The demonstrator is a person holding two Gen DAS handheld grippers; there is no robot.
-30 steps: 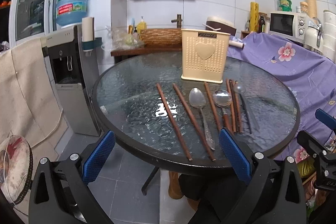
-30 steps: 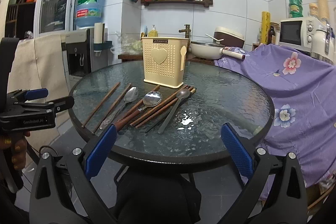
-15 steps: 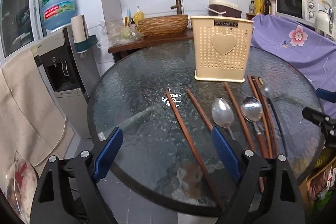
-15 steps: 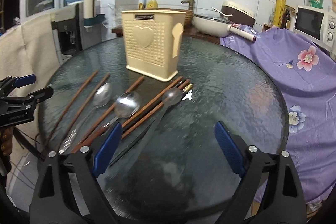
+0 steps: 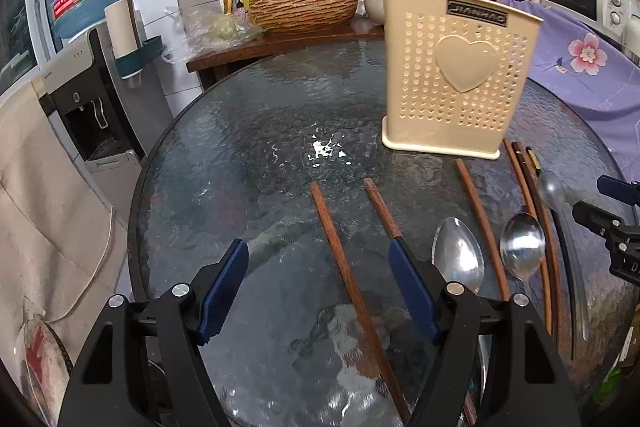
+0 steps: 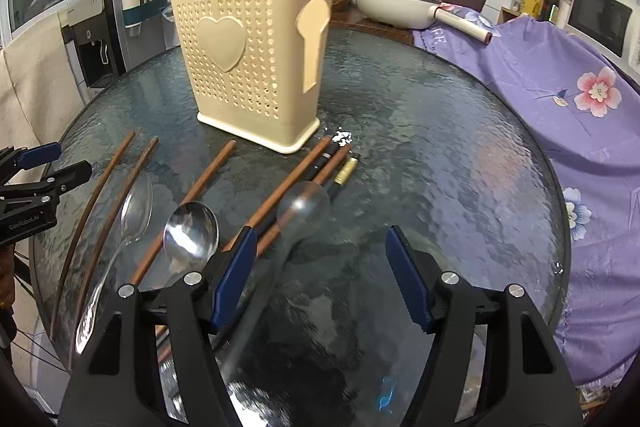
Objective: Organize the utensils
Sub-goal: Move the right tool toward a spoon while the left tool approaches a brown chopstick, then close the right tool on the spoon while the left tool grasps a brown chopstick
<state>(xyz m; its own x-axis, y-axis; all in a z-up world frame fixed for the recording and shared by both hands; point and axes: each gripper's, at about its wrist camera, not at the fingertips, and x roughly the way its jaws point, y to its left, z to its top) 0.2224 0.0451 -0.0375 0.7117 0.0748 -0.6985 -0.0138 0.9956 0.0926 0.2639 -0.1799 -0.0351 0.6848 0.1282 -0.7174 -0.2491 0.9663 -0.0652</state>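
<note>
We held both tongs above the near edge of the table [image 5: 224,147], pointing down and forward. The left tongs [image 5: 318,287] stood partly open, their jaws having just been closing, and they gripped nothing. One brown chopstick [image 5: 344,267] ran lengthwise through the gap between the pads, its far end pointing toward the cream holder [image 5: 456,79]; a second chopstick [image 5: 380,205] disappeared behind the right pad. The right tongs [image 6: 320,277] were also partly open and had been closing, with nothing pressed. The long handle of the dark ladle spoon [image 6: 304,207] passed through their gap, bowl ahead. Farther out lay two steel spoons [image 6: 192,231] and more chopsticks [image 6: 280,195], all roughly parallel, long axes toward the holder. It stood upright beyond them, nearer the middle of the table. We judge each pair of tongs was lined up over its own utensil, and each must descend before closing.
</note>
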